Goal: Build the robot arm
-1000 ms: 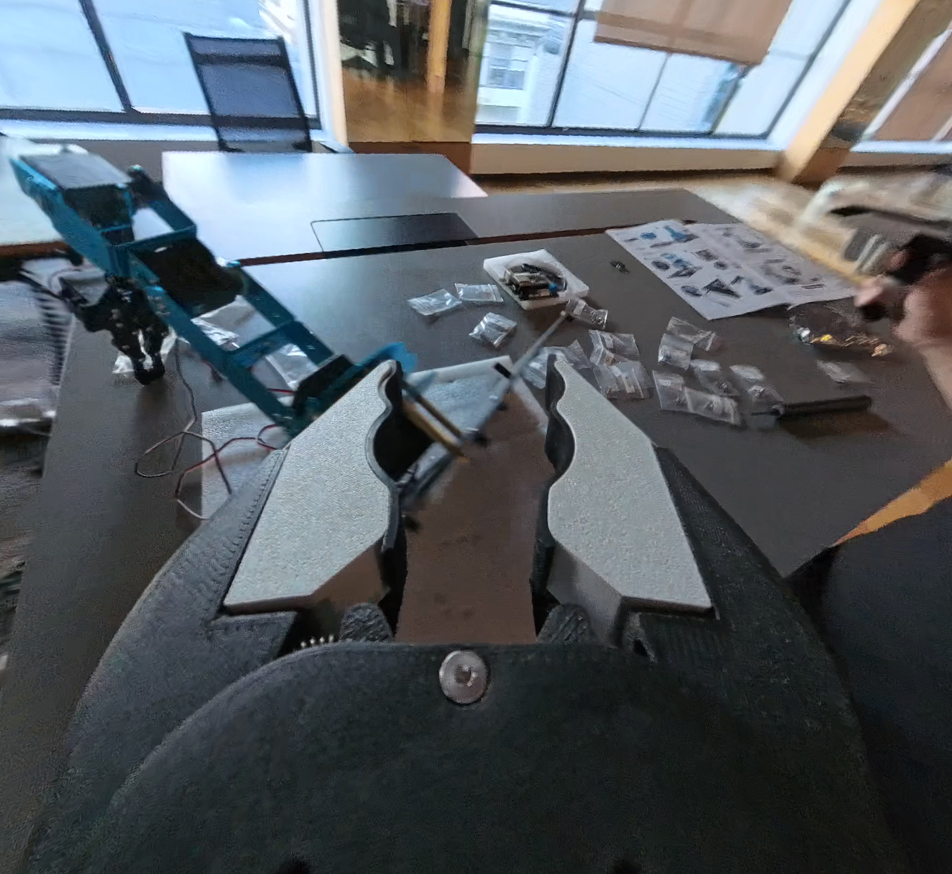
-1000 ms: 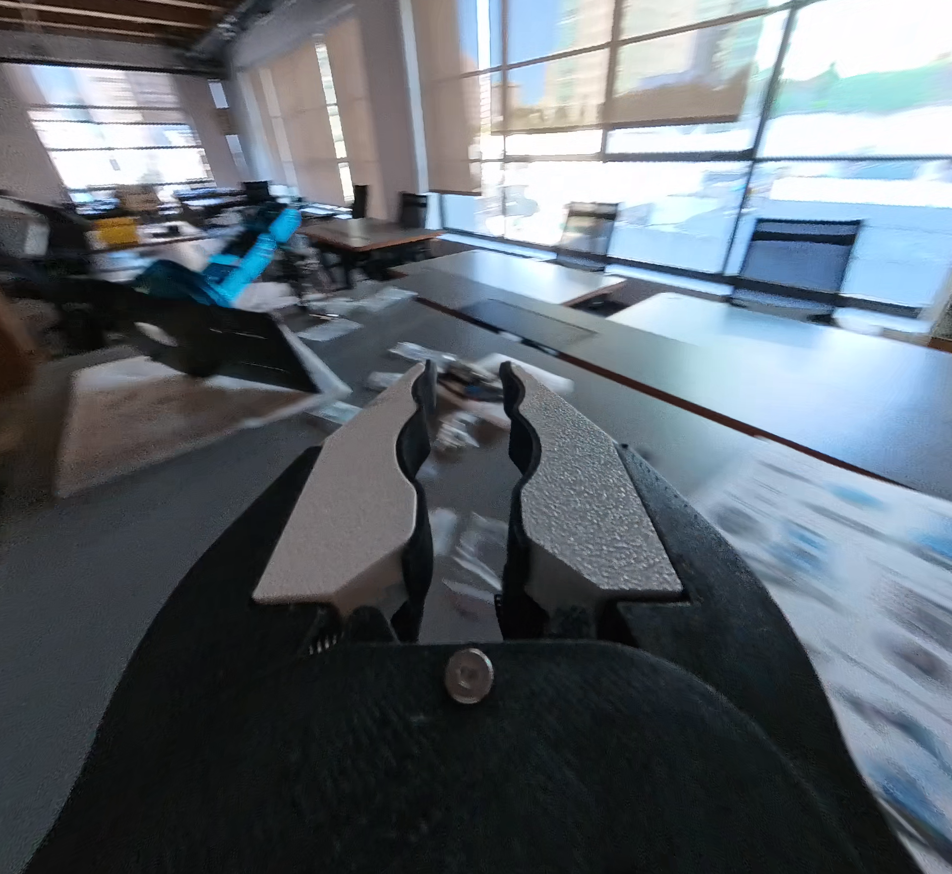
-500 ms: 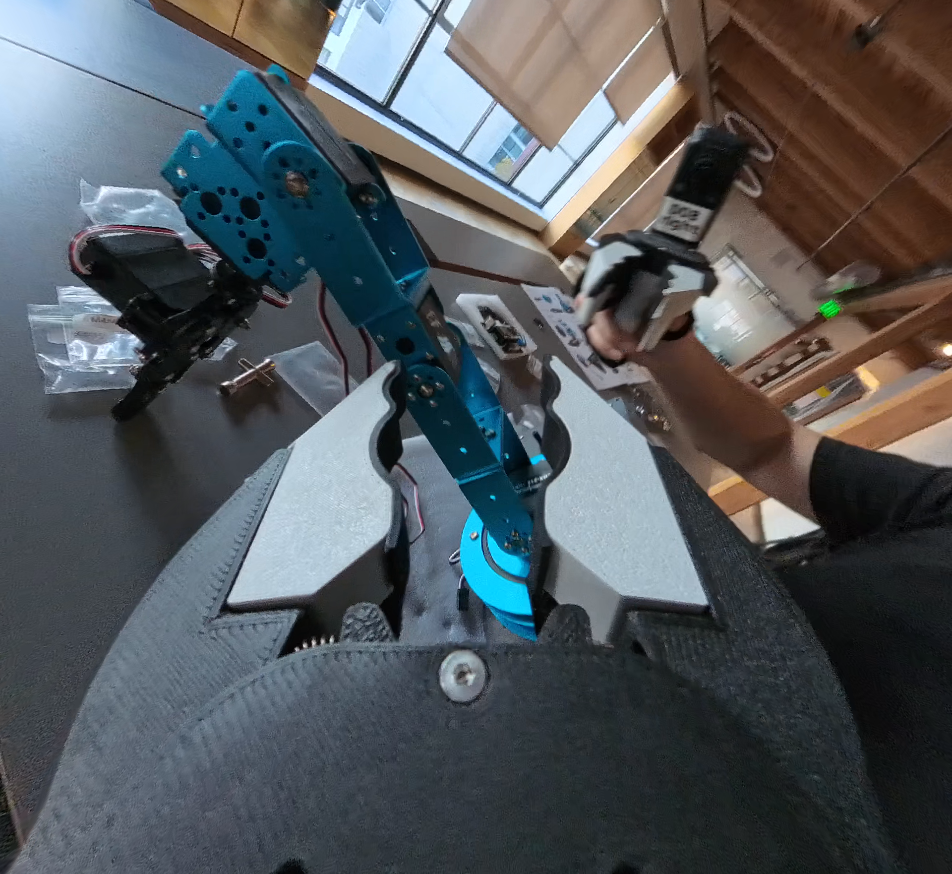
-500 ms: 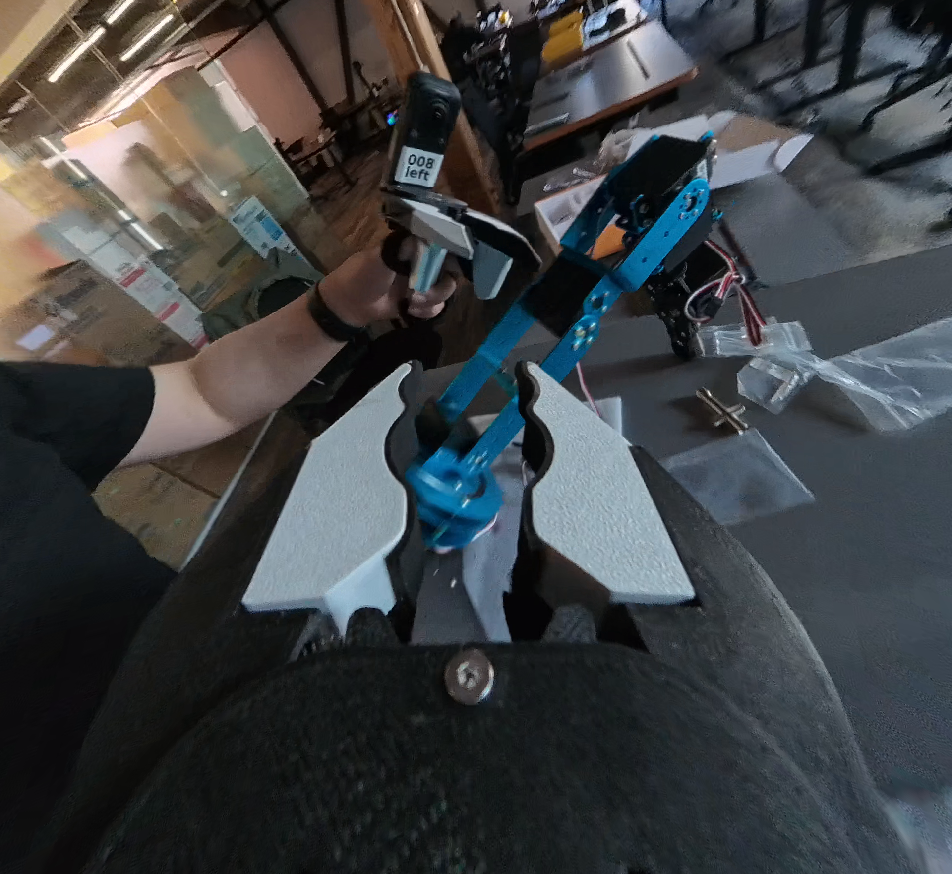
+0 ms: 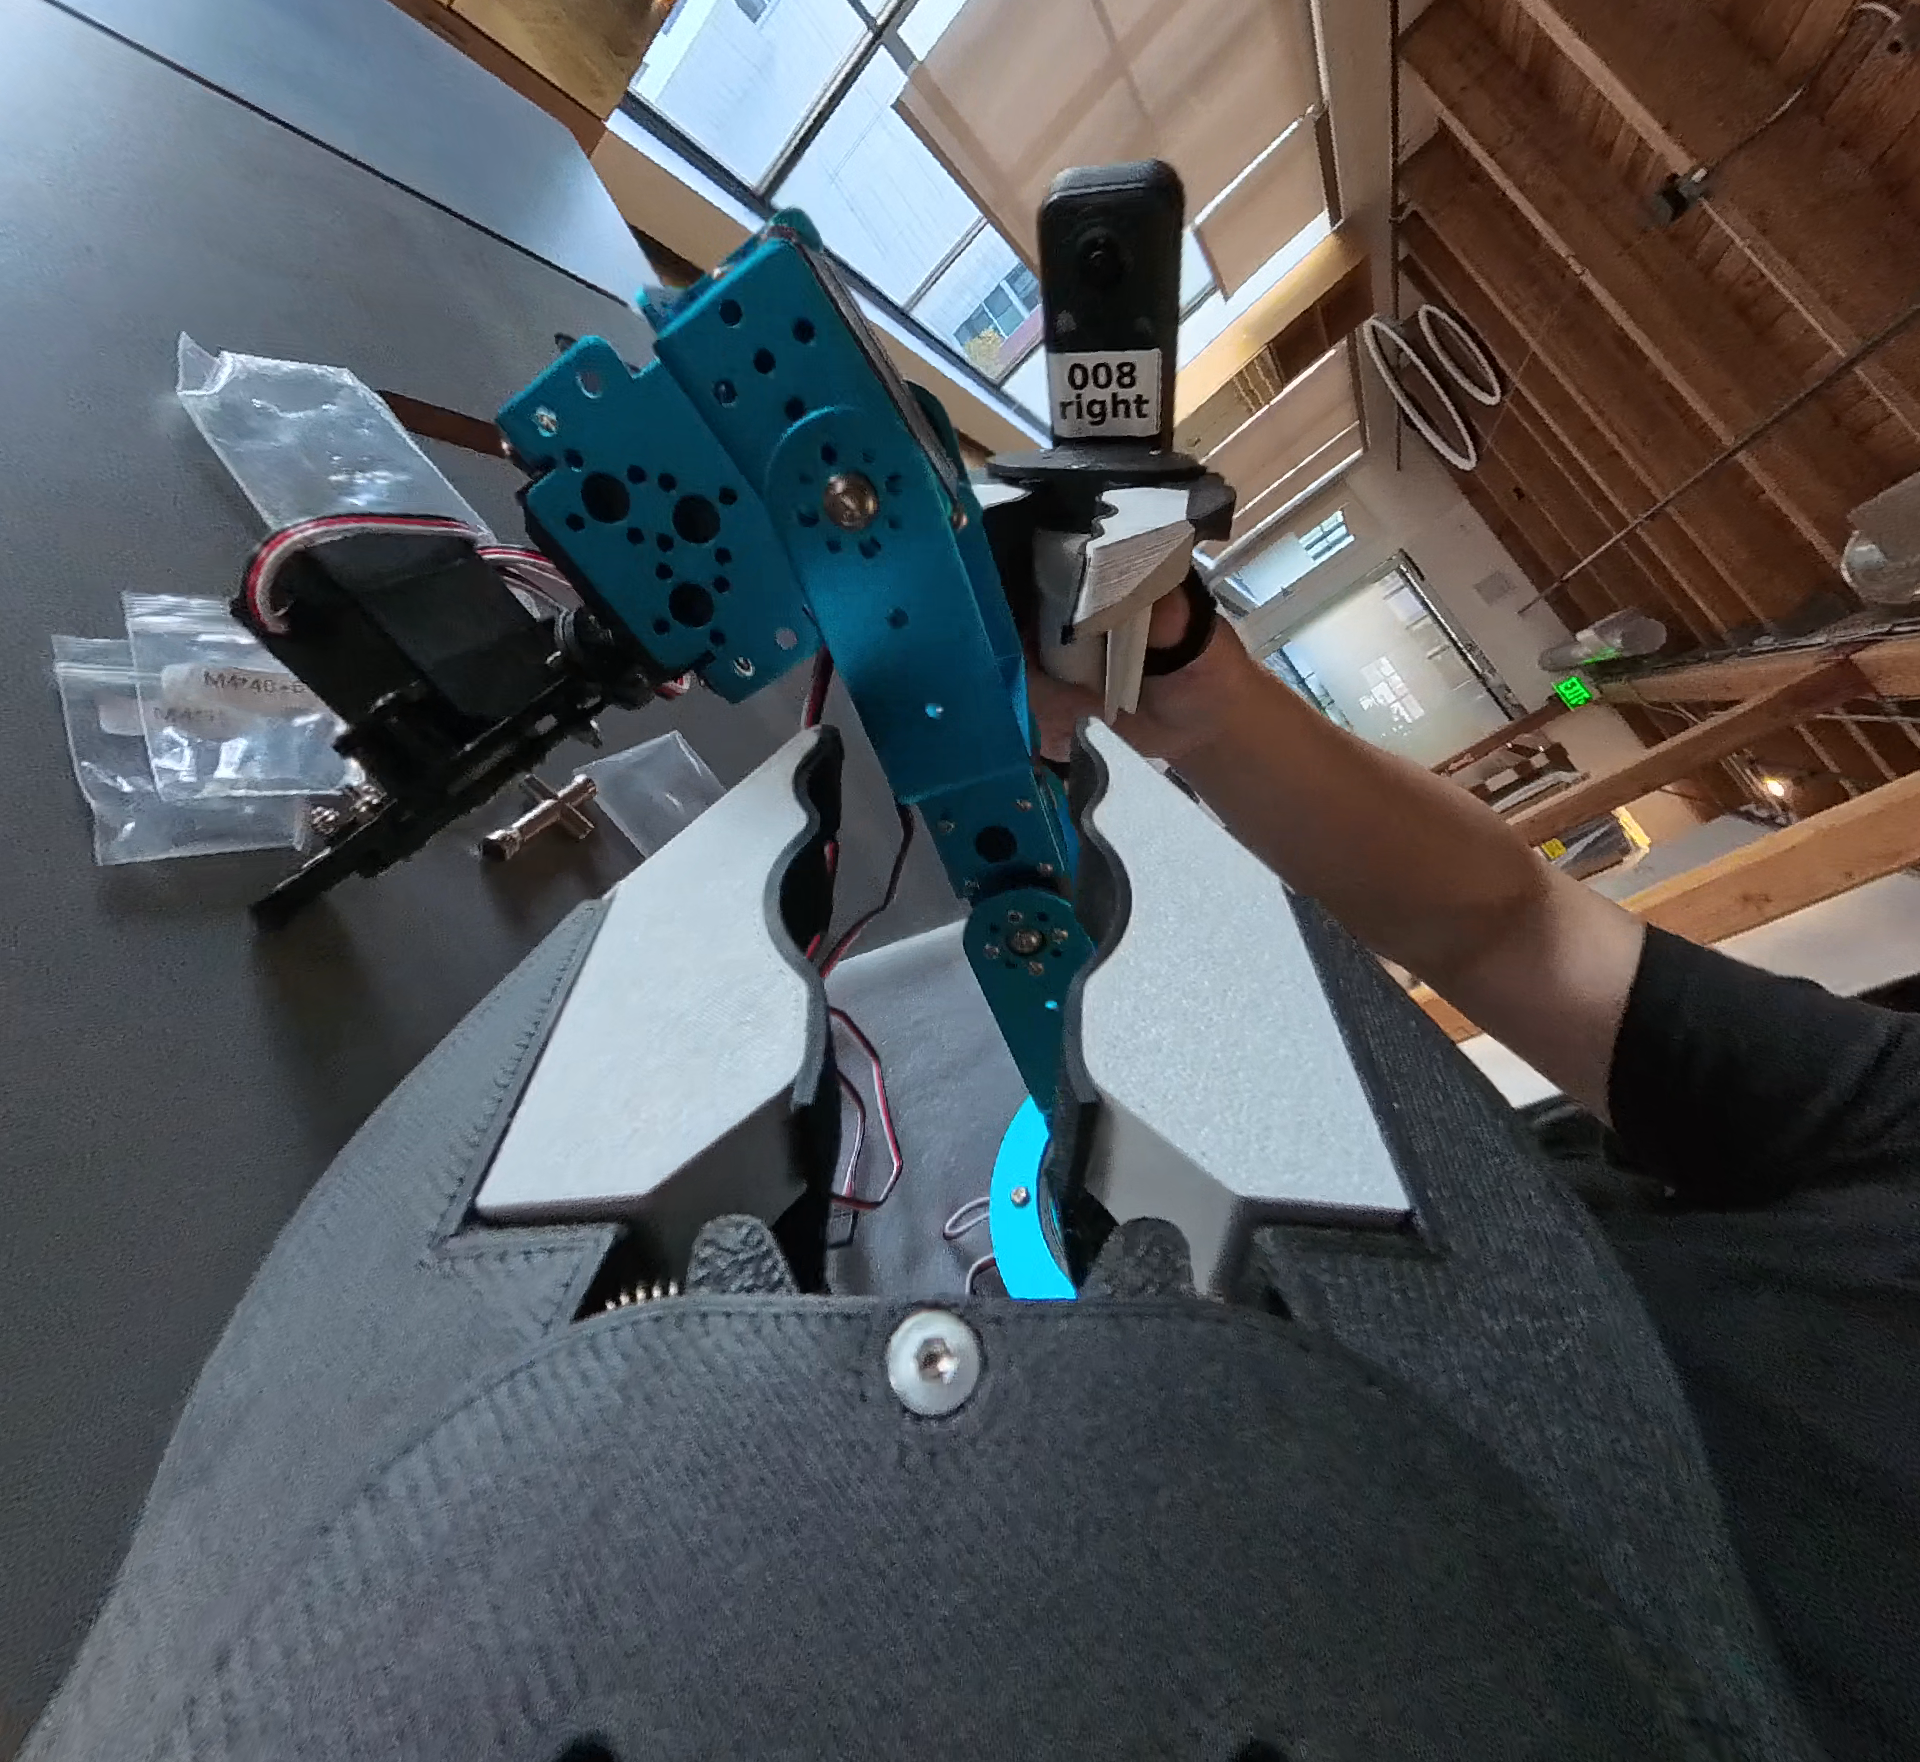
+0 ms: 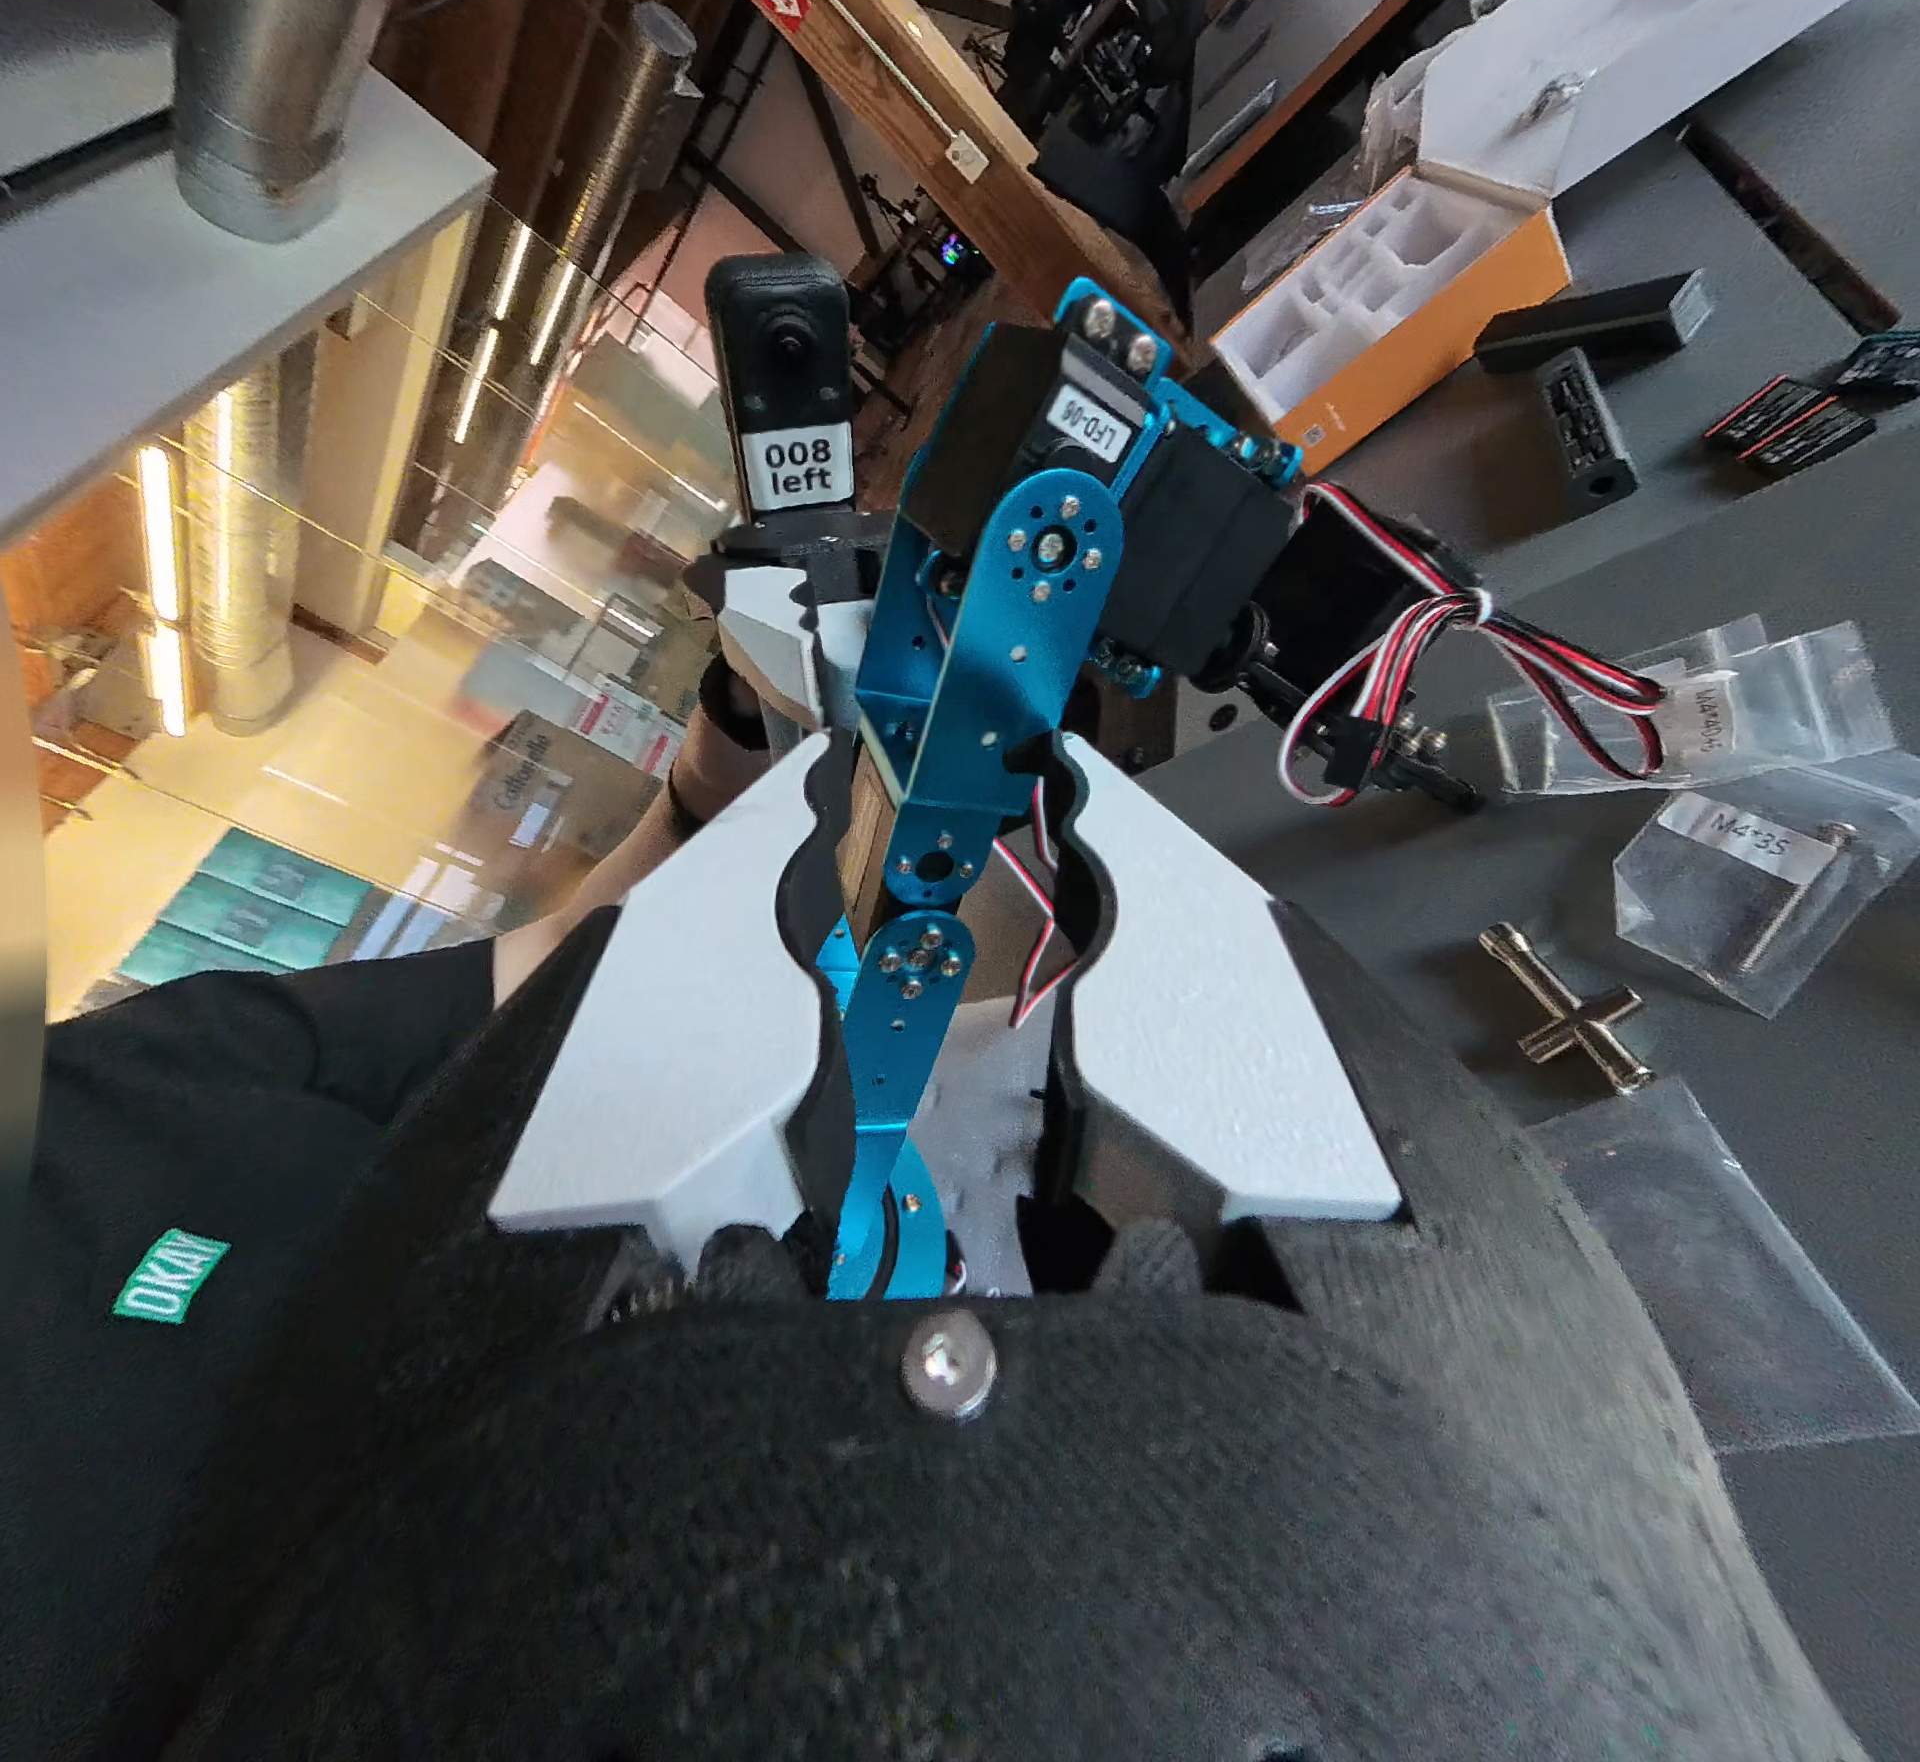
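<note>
A blue metal robot arm point(image 5: 883, 590) with black servos and red, white and black wires stands on a round blue base point(image 5: 1023, 1213); its black claw point(image 5: 416, 673) rests on the dark table point(image 5: 156, 258). My left gripper point(image 5: 951, 746) is open and straddles the arm's lower link, which lies against the right finger point(image 5: 1195, 985). My right gripper point(image 6: 940, 756) is open and straddles the same arm point(image 6: 977, 673) from the opposite side, with the link against its left finger point(image 6: 675, 1037). Each gripper shows in the other's view: the right one point(image 5: 1122, 590), the left one point(image 6: 790, 632).
Small clear bags of screws point(image 5: 197, 746) and a metal cross wrench point(image 5: 540, 819) lie beside the claw. In the right wrist view the wrench point(image 6: 1579, 1016), more bags point(image 6: 1745, 891), an orange box with white foam point(image 6: 1392, 289) and black parts point(image 6: 1579, 424) lie on the table. My left and right fingertips are right by each other. Both grippers' tips are roughly 15 cm from the wrench point(image 6: 1579, 1016). The left camera catches it too, in the left wrist view point(image 5: 557, 802).
A second ago both grippers swept over the table away from the arm. They have since swung in from opposite sides, and both now straddle its lower link, facing each other.
</note>
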`<action>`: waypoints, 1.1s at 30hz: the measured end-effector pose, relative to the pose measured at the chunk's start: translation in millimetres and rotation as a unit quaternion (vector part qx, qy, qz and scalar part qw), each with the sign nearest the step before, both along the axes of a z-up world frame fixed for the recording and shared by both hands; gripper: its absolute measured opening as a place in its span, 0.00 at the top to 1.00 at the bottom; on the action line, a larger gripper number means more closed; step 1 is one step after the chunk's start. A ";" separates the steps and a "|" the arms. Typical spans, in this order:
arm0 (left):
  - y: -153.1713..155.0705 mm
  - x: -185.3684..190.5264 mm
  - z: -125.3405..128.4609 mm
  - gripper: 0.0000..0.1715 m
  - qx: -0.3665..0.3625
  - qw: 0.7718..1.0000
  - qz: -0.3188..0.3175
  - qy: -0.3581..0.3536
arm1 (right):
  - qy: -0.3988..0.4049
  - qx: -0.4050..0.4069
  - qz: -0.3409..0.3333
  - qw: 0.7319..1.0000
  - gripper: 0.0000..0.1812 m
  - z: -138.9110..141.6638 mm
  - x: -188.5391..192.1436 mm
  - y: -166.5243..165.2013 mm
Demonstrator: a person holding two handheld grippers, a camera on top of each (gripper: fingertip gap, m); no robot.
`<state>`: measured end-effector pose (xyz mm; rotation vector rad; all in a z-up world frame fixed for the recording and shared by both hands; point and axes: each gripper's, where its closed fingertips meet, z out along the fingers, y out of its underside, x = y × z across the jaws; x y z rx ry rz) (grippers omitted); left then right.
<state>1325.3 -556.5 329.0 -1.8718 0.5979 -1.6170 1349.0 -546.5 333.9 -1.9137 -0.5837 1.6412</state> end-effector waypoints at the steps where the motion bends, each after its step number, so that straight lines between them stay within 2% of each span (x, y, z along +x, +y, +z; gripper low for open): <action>1: 1.1 2.6 -0.2 0.77 0.001 1.000 -0.005 0.000 | 0.001 -0.007 0.003 1.000 0.81 -1.7 -0.5 0.9; 2: 1.6 4.9 0.3 0.81 0.005 1.000 -0.010 -0.001 | 0.004 -0.013 0.006 1.000 0.81 -2.5 -1.3 1.8; 7: 2.5 6.7 0.2 0.81 0.025 0.999 -0.023 0.006 | 0.005 0.000 0.006 1.000 0.87 -2.4 -1.6 7.1; 12: 1.4 7.2 -0.1 0.81 0.045 0.998 -0.025 0.037 | -0.025 0.014 0.007 1.000 0.87 -0.6 -2.0 6.5; 16: -6.2 8.1 9.0 0.81 0.060 0.997 -0.033 0.044 | -0.033 0.029 0.010 0.999 0.87 8.7 -1.1 -0.1; 25: -36.8 11.9 43.4 0.79 0.114 0.993 0.001 0.013 | 0.016 0.060 -0.008 0.998 0.87 42.6 2.2 -31.8; 33: -77.7 15.4 72.2 0.83 0.178 0.984 0.025 0.002 | 0.080 0.085 -0.008 0.993 0.88 77.4 10.1 -73.5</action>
